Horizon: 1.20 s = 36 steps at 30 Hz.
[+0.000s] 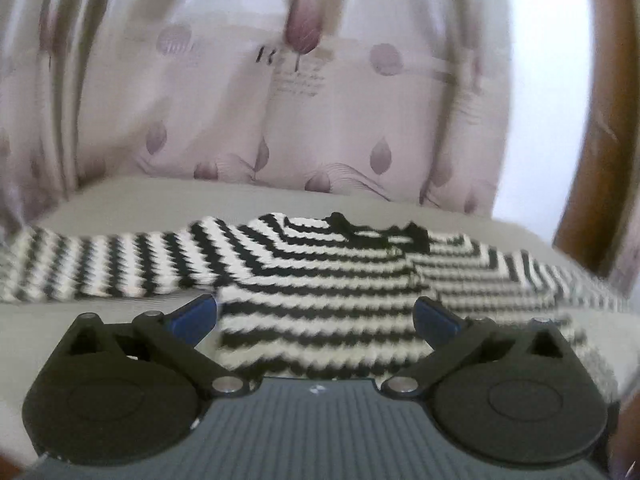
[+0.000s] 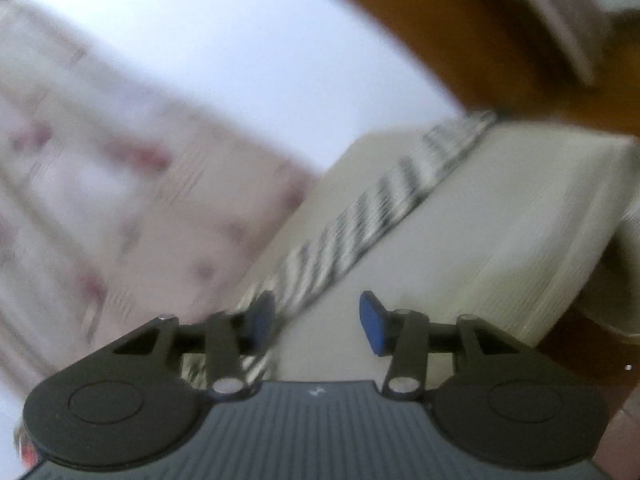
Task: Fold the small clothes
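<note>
Left wrist view: the left hand-held gripper stood with its 2 blue-padded fingers spread to their widest, nothing gripped between them. The black-and-white striped sweater lay flat on the pale grey bed surface just ahead of and beneath the fingers, its dark collar on the far side. One sleeve extended straight out to the picture's left; the other sleeve ran off toward the right edge. A pale curtain with purple leaf motifs hung behind the bed, and a brown wooden frame curved along the right margin.

Right wrist view (heavily blurred and tilted): the right hand-held gripper was partly open, with clear space between its 2 blue pads and no cloth pinched. A striped sleeve of the sweater ran diagonally away across the bed, its near end passing beside and under the picture-left finger; whether it touched that pad could not be told. The bed's corner showed at right, with brown wood above it.
</note>
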Each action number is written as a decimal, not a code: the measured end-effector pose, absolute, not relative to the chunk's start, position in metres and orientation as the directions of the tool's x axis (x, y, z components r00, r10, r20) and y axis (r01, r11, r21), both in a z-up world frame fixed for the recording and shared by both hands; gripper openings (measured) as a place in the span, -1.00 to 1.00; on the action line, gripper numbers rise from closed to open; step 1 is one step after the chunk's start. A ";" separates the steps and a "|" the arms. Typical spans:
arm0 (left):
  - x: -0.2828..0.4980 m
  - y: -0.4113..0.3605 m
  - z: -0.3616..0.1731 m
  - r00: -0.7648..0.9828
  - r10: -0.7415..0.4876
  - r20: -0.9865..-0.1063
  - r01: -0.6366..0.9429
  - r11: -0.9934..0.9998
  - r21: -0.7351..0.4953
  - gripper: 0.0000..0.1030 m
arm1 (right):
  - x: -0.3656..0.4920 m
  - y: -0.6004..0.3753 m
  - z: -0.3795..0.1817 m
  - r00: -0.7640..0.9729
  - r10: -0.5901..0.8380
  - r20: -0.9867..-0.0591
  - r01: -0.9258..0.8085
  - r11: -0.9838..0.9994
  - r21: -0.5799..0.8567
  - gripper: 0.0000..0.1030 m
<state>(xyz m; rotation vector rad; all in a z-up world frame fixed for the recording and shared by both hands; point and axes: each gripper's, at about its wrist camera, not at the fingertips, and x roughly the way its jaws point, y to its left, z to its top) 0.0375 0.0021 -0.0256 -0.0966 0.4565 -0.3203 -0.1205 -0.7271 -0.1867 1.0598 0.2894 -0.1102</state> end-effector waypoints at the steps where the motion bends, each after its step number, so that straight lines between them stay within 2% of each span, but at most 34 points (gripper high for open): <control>1: 0.054 -0.003 -0.031 0.848 -0.324 -0.420 0.256 0.943 -0.212 1.00 | -0.115 -0.744 -0.192 0.956 0.029 -0.293 0.248 0.459 0.853 -0.09; 4: 0.091 -0.020 -0.046 0.855 -0.310 -0.416 0.199 0.937 -0.289 1.00 | -0.097 -0.793 -0.204 0.937 -0.046 -0.347 0.338 0.379 0.861 -0.09; 7: 0.117 -0.033 -0.061 0.855 -0.250 -0.454 0.132 0.952 -0.276 1.00 | -0.081 -0.835 -0.205 0.893 -0.151 -0.423 0.447 0.390 0.805 -0.09; 10: 0.131 -0.041 -0.080 0.834 -0.195 -0.516 0.090 0.971 -0.221 0.98 | -0.060 -0.879 -0.215 0.845 -0.161 -0.510 0.532 0.355 0.769 -0.09; 11: 0.133 -0.039 -0.083 0.816 -0.202 -0.541 0.083 0.968 -0.237 0.98 | -0.054 -0.887 -0.217 0.840 -0.164 -0.517 0.539 0.350 0.766 -0.09; 14: 0.129 -0.030 -0.086 0.825 -0.234 -0.515 0.093 0.954 -0.284 0.99 | -0.030 -0.908 -0.235 0.841 -0.070 -0.537 0.534 0.267 0.802 -0.08; 17: 0.128 -0.026 -0.089 0.824 -0.244 -0.512 0.085 0.946 -0.313 0.99 | -0.011 -0.919 -0.250 0.860 -0.034 -0.510 0.506 0.194 0.840 -0.09; 19: 0.127 -0.027 -0.089 0.827 -0.238 -0.510 0.080 0.946 -0.313 0.99 | -0.001 -0.924 -0.261 0.887 -0.038 -0.461 0.461 0.141 0.876 -0.14; 20: 0.127 -0.028 -0.089 0.826 -0.235 -0.513 0.079 0.948 -0.307 0.99 | 0.003 -0.925 -0.263 0.894 -0.055 -0.445 0.448 0.134 0.884 -0.43; 21: 0.127 -0.030 -0.088 0.824 -0.231 -0.518 0.078 0.951 -0.300 0.99 | 0.004 -0.925 -0.261 0.890 -0.079 -0.449 0.456 0.164 0.875 -0.81; 24: 0.121 -0.027 -0.076 0.830 -0.212 -0.516 0.064 0.955 -0.289 0.99 | 0.011 -0.918 -0.248 0.878 -0.149 -0.454 0.478 0.256 0.840 -0.81; 27: 0.115 -0.016 -0.063 0.873 -0.183 -0.451 0.048 0.955 -0.294 1.00 | 0.009 -0.909 -0.222 0.884 -0.192 -0.426 0.467 0.316 0.826 -0.81; 29: 0.117 -0.010 -0.058 0.896 -0.146 -0.419 0.043 0.969 -0.244 1.00 | 0.012 -0.902 -0.200 0.891 -0.195 -0.410 0.454 0.349 0.820 -0.81; 31: 0.123 -0.006 -0.059 0.899 -0.113 -0.424 0.024 0.977 -0.211 1.00 | 0.019 -0.891 -0.173 0.906 -0.189 -0.379 0.424 0.385 0.820 -0.81; 36: 0.132 0.009 -0.077 0.871 -0.180 -0.457 0.009 0.936 -0.352 1.00 | 0.058 -0.838 -0.104 0.954 -0.127 -0.270 0.298 0.478 0.826 -0.82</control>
